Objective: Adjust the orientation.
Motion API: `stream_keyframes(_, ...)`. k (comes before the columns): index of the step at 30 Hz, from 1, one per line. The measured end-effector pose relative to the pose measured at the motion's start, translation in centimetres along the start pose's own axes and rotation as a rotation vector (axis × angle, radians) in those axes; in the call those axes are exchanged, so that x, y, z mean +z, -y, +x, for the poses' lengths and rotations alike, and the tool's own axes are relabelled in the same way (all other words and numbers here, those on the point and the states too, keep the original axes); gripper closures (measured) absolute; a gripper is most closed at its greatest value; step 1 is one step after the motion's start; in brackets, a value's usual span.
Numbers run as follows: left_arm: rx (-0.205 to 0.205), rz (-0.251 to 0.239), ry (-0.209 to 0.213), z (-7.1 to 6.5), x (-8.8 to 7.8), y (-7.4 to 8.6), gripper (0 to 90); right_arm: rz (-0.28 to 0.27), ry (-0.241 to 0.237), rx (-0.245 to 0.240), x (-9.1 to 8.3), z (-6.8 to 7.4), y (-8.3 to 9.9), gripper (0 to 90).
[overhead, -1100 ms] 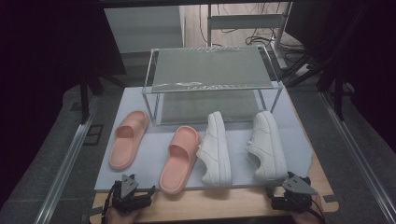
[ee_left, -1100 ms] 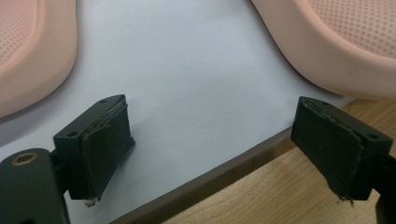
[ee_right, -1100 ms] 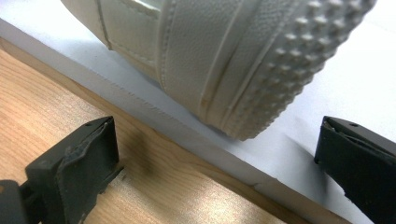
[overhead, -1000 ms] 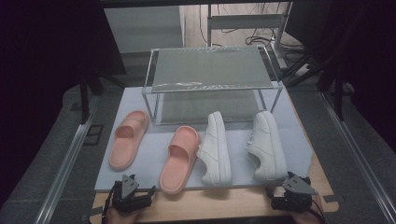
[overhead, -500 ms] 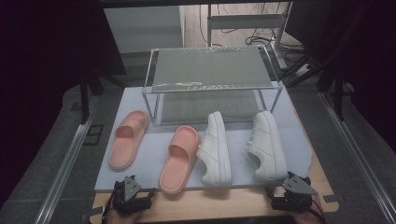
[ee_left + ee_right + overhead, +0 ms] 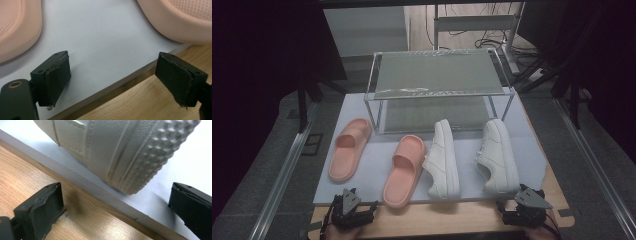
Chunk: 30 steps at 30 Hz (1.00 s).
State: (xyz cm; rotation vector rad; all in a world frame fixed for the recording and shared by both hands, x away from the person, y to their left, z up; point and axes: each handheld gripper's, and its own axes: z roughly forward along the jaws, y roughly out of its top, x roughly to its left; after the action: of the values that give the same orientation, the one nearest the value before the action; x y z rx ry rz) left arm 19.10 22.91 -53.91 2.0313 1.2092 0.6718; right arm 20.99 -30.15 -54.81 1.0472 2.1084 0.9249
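Two pink slides [image 6: 349, 155] [image 6: 404, 170], two white sneakers [image 6: 443, 159] [image 6: 498, 156], one wire rack [image 6: 439, 72], two grippers [image 6: 351, 206] [image 6: 526, 202]

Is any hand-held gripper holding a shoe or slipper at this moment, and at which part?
Nothing is held. The left hand-held gripper and the right hand-held gripper both stand open and empty at the near edge of the grey mat.

High view looks down; both tool views hug the mat [image 6: 377, 165] edge.
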Motion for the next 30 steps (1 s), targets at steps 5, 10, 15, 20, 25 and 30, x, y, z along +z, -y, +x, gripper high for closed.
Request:
stream_keyframes(5,-0.02,-0.029,0.021,0.4,-0.5,-0.1,13.2,0.0,0.001,-0.001,0.0,0.0,0.0,0.0)
stream_keyframes(10,-0.032,-0.053,0.04,0.6,-0.9,-0.4,13.4,0.0,0.001,-0.001,0.0,0.0,0.0,0.0)
stream_keyframes(15,-0.044,-0.066,0.048,0.9,-1.0,-0.7,13.7,-0.001,0.001,-0.001,0.0,0.0,0.0,0.0)
stream_keyframes(20,-0.074,-0.097,0.061,1.6,-1.2,-1.3,14.3,-0.001,0.002,-0.001,0.0,0.0,0.0,0.0)
stream_keyframes(25,-0.097,-0.117,0.069,2.2,-1.2,-1.9,14.6,-0.002,0.002,-0.002,0.0,0.0,0.0,0.0)
stream_keyframes(30,-0.105,-0.113,0.067,2.7,-1.0,-2.2,15.2,-0.002,0.004,-0.002,0.0,0.0,0.0,0.0)
